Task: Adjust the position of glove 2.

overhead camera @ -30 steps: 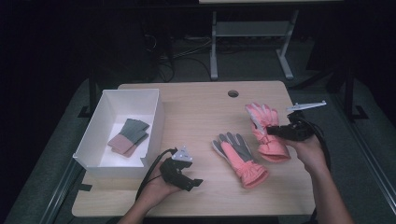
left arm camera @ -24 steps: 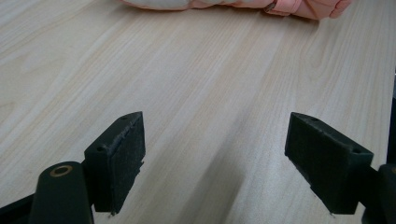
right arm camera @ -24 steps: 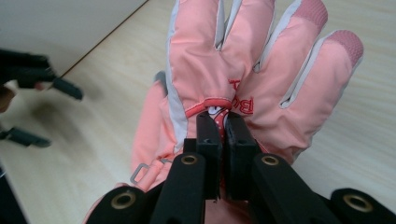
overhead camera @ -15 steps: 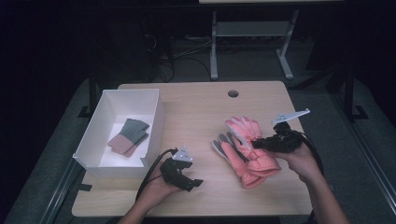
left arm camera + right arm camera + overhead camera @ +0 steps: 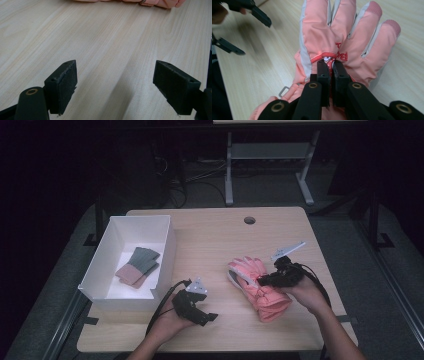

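R gripper (image 5: 272,279) is at center-right of the high view, jaws clamped on a fold of fabric on the back of the pink glove (image 5: 260,287). In the right gripper view the pinch sits just below the glove's logo patch, glove fingers fanned toward the top of frame. My read: it's pinched at mid-back so the glove can be laid over its mate and the pair stacked. The second glove (image 5: 234,279) is only a grey sliver at the left edge of the pink one, mostly covered, so can't tell how well they line up. L gripper (image 5: 200,312) rests low-center on the wooden surface (image 5: 210,240), jaws wide open w/ nothing between them, prob. parked until needed; pink fabric just clips the top edge of the left gripper view. White box (image 5: 100,270) at left holds a folded grey/pink pair (image 5: 137,266), looks like the drop spot. Logo text is partly blocked by the jaws, unreadable. Glove cuff is under the hand, not visible.
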Available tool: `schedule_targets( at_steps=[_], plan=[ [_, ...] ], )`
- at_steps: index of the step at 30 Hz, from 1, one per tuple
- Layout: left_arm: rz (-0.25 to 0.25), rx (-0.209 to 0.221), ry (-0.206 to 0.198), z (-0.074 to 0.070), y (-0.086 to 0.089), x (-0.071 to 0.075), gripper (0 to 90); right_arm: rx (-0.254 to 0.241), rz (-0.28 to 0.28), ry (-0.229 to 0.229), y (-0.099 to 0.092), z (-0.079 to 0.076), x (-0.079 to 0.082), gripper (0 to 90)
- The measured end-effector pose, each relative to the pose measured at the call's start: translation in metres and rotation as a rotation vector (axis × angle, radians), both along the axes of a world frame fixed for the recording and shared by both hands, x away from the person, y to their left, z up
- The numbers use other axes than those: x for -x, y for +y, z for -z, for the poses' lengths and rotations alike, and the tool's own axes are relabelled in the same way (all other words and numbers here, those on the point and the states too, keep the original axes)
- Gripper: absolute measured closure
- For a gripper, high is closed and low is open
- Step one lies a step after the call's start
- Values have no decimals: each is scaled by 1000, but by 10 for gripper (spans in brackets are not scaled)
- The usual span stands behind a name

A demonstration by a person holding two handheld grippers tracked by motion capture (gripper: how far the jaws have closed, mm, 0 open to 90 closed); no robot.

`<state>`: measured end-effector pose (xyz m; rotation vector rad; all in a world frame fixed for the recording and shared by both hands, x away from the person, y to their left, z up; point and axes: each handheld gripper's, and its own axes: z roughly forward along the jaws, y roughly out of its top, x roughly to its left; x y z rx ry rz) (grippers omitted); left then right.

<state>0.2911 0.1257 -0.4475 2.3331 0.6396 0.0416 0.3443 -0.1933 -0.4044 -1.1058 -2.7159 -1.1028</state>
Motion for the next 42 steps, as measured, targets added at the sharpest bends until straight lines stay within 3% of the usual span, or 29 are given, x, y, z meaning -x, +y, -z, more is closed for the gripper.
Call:
schedule_targets(
  at_steps=[5, 9, 14, 17, 19, 21, 24, 31, 37, 42],
  plan=[
    [5, -7, 1, 1, -1, 0, 192, 55, 12, -9, 6, 11, 2, 863],
    [1, 0, 4, 1, -3, 1, 195, 60, 8, -23, 8, 15, 5, 829],
    [19, 4, 4, -1, -3, 0, 304, -12, 28, -63, 0, 2, 10, 600],
    [3, 30, 3, -3, -3, 0, 423, -51, 52, -103, -10, -8, 12, 552],
    [6, 43, 9, -6, -2, -1, 540, -87, 81, -131, -21, -15, 13, 596],
    [-9, 65, 17, -10, -4, -2, 688, -96, 116, -160, -35, -19, 14, 747],
    [-11, 54, 8, -17, -10, -6, 897, -95, 142, -165, -57, -18, 18, 900],
    [-24, 40, 12, -19, -34, -19, 899, -15, 152, -120, -79, 9, 32, 900],
    [-32, 75, 55, -15, -57, -41, 899, 35, 107, -68, -70, 30, 39, 900],
    [-29, 55, 64, -7, -75, -55, 899, 59, 59, -64, -57, 36, 37, 900]
  ],
)
